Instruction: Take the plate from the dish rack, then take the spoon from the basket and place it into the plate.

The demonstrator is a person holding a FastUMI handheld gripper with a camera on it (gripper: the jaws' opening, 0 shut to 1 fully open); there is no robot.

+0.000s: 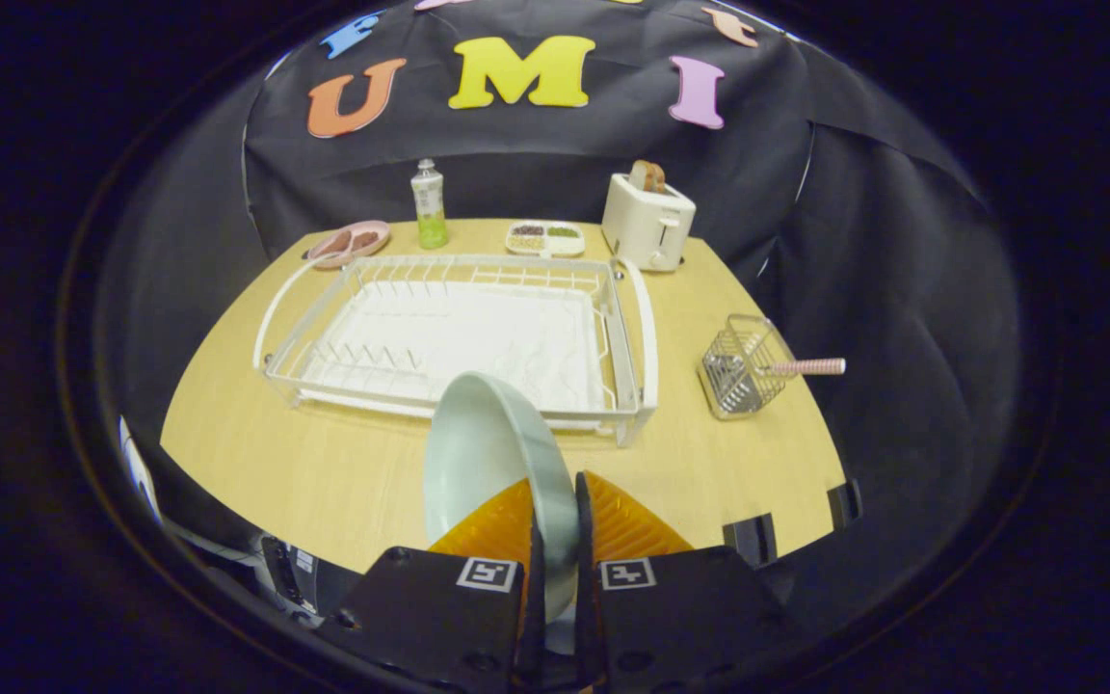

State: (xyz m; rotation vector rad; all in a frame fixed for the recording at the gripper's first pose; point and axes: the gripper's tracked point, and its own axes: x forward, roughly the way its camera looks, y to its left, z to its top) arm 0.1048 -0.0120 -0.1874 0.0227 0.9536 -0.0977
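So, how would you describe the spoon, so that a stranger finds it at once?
Start at the white dish rack on the wooden table, then go to the small wire basket standing apart beside it. The spoon leans out of it: a pink, patterned handle.

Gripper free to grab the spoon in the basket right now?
Probably not: the gripper has its jaws shut on the plate. The spoon itself sticks out of the basket unobstructed.

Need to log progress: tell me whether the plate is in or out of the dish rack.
Out. The plate stands on edge, clamped in the claw, nearer than the dish rack.
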